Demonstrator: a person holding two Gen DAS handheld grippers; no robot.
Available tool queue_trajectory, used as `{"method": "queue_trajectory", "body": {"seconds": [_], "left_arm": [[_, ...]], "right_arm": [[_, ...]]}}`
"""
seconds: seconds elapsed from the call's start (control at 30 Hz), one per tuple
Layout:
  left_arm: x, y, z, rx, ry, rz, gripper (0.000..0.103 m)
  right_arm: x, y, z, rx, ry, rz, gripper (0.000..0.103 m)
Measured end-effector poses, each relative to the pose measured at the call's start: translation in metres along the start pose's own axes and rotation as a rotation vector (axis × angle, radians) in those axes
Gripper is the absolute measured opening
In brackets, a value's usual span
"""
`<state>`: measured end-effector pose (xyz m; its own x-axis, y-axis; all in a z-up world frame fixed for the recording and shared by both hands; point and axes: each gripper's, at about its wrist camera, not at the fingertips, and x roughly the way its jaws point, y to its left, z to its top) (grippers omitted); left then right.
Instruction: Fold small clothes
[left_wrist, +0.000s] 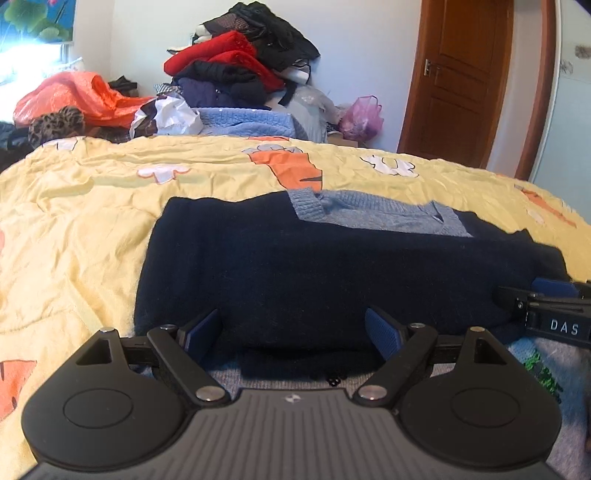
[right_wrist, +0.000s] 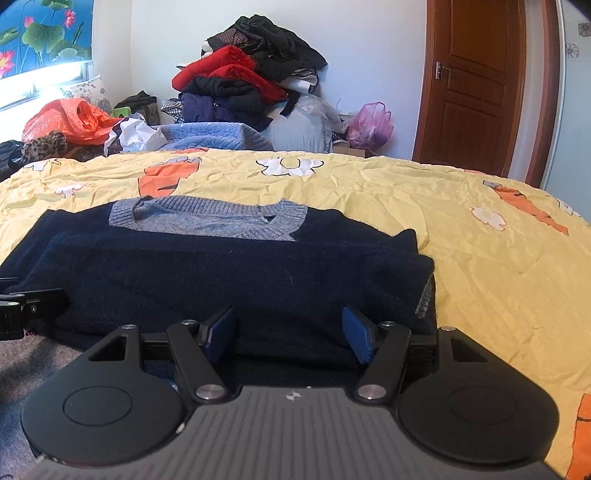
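A small navy sweater with a light blue knit collar lies flat on the yellow bedspread; it also shows in the right wrist view. Its sleeves lie folded across the body. My left gripper is open, its blue pads either side of the sweater's near edge on the left part. My right gripper is open the same way at the near edge on the right part. Each gripper shows at the edge of the other's view. A grey knit garment lies under the near edge.
A tall heap of red and dark clothes stands beyond the bed against the wall. An orange plastic bag, a blue knit item and a pink bag lie at the far edge. A brown door is at the right.
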<state>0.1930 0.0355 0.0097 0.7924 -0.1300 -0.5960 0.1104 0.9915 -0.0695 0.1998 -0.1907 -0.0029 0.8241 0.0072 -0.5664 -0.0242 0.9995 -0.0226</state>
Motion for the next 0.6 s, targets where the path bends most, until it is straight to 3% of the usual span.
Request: {"method": "queue_trajectory", "body": {"seconds": [0.47, 0.6], "left_arm": [[0.000, 0.001, -0.001, 0.011, 0.007, 0.000, 0.087], [0.001, -0.001, -0.001, 0.013, 0.007, 0.004, 0.087]], "right_arm": [[0.000, 0.004, 0.000, -0.029, 0.007, -0.024, 0.067], [-0.010, 0.012, -0.004, -0.069, 0.009, -0.069, 0.071]]}}
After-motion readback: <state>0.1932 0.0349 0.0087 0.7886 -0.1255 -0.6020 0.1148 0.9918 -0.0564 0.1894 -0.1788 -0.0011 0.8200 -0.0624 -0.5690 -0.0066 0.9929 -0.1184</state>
